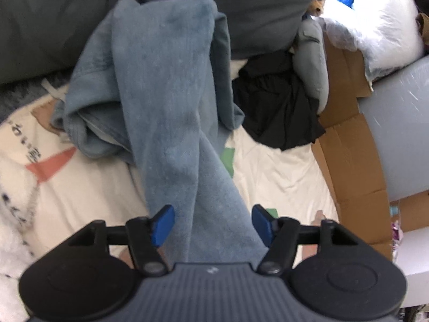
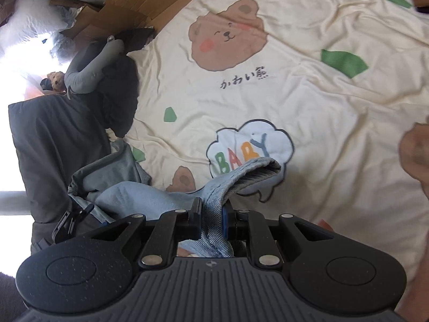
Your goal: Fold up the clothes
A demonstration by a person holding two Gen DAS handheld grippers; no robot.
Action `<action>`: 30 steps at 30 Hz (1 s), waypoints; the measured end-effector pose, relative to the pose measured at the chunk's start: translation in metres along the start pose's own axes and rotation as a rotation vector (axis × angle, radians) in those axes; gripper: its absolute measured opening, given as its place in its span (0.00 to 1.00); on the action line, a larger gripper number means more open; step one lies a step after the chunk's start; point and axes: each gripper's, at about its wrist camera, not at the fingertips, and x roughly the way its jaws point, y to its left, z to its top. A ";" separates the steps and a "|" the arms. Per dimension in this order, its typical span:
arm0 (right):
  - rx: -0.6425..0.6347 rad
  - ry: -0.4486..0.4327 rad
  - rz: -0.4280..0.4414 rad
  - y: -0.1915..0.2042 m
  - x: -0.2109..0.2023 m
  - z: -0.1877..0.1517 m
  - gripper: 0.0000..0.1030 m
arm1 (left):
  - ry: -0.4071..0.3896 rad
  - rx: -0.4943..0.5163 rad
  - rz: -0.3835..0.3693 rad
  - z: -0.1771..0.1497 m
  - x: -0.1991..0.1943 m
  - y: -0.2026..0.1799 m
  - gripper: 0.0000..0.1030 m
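Cream bear-print bedsheet [image 1: 281, 166] is lying under blue jeans [image 1: 171, 112]; the left gripper [image 1: 213, 221] fingers are spread, the leg passing loosely between. Right view: the right gripper [image 2: 211, 214] is clenching the jeans' hem, lifting to straighten; next, regrasping left.

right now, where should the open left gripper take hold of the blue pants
Grip the long leg of the blue pants that runs between the left gripper pads, coming straight from above. The strip lies flat, narrow and already centred there, while the right gripper pinches the hem end.
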 end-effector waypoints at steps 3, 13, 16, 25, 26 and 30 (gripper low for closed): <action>0.008 -0.012 -0.009 -0.005 -0.013 -0.007 0.12 | 0.009 0.023 0.017 -0.004 0.000 -0.003 0.11; 0.008 -0.048 -0.016 -0.015 -0.042 -0.027 0.12 | -0.062 0.095 -0.032 -0.011 -0.058 -0.019 0.00; 0.008 -0.046 -0.016 -0.018 -0.044 -0.032 0.12 | -0.067 0.117 0.014 -0.013 -0.067 -0.015 0.03; 0.049 -0.072 -0.073 -0.037 -0.060 -0.040 0.12 | -0.026 0.052 0.062 -0.034 -0.044 0.008 0.59; 0.055 -0.073 -0.083 -0.040 -0.061 -0.041 0.12 | -0.020 0.039 0.057 -0.037 -0.038 0.010 0.60; 0.072 -0.063 -0.124 -0.049 -0.065 -0.047 0.12 | 0.000 0.015 0.039 -0.042 -0.014 0.009 0.64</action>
